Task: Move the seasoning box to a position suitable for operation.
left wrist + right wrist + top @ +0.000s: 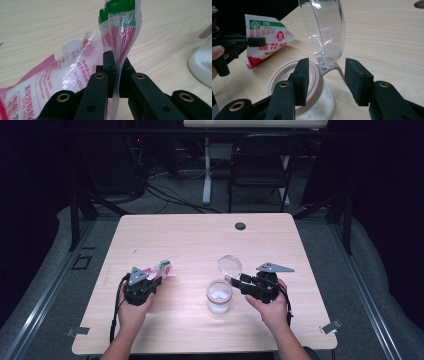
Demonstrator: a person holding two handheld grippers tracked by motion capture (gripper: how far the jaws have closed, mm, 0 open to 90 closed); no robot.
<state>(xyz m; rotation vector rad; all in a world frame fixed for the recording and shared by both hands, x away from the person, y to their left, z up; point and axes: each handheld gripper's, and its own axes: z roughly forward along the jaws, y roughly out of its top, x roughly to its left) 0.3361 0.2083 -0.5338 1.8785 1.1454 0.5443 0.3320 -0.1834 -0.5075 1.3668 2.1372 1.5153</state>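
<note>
The main risk is a spill: the pouch [156,270], a soft pink-and-white plastic bag with a green band, is pinched near one edge by the left gripper [115,72], whose jaws are pressed together on the film. Held by so little, the pouch could twist or slip out as it tips toward the jar [219,296], and its contents would land on the worktop [200,240] instead. The jar stands right of the pouch, near it but apart, with white powder in the bottom. Its clear hinged lid [325,30] stands upright and could swing shut across the mouth; the right gripper [329,82] has its jaws spread on either side of the lid's hinge tab, not pressing it, so I judge nothing steadies the jar against a knock.

The worktop is pale wood grain with 1 dark round cap [240,226] near its far edge. Beyond it the room is dark, with a folding chair [262,167], a white post and loose cables on grey floor.
</note>
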